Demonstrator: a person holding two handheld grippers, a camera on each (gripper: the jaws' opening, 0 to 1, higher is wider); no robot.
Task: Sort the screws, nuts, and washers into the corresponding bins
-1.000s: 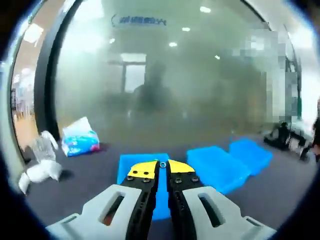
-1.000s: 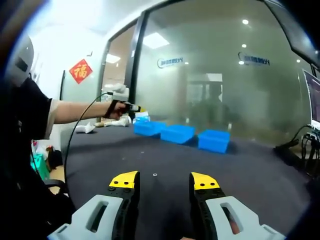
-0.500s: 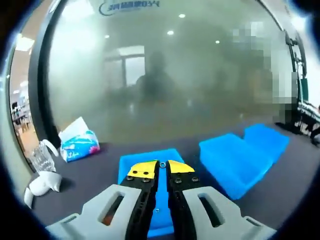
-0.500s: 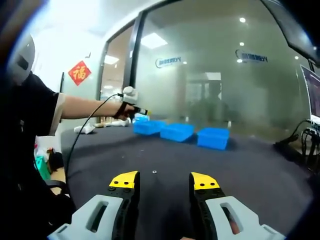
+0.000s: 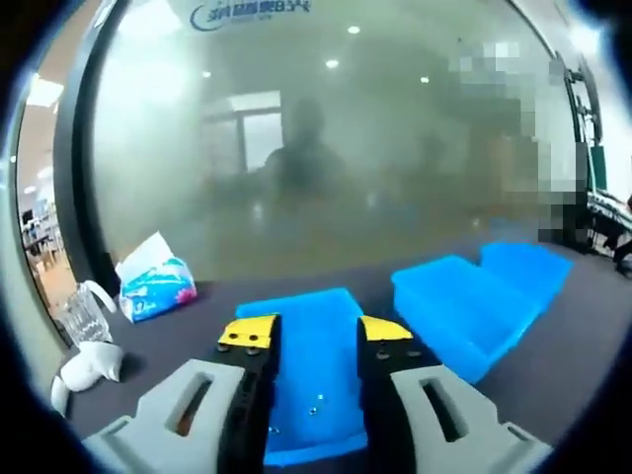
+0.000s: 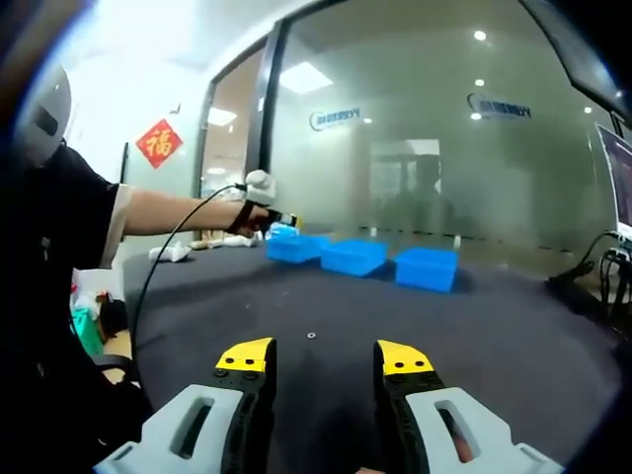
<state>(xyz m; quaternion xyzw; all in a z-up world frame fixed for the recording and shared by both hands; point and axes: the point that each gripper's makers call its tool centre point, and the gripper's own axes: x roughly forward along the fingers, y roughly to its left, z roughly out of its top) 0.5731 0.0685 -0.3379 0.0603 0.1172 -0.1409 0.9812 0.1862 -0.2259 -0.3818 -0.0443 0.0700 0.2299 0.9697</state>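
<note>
The left tongs (image 5: 314, 336) hang apart over the nearest blue bin (image 5: 312, 367), small parts glinting inside, while the right tongs (image 6: 324, 356), also apart, should drop squarely onto the lone washer (image 6: 311, 336) on the tabletop (image 6: 474, 336).

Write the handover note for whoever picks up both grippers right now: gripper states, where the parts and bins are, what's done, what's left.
Left gripper: jaws open, empty, held over the nearest blue bin, the end one of the row.
Small metal parts lie on that bin's floor; type too small to tell.
Middle bin and far bin sit beside it; contents hidden.
Right gripper: open, empty, above the dark table.
Left to do: one small loose part lies on the table ahead of the right gripper; pick and bin it.
</note>
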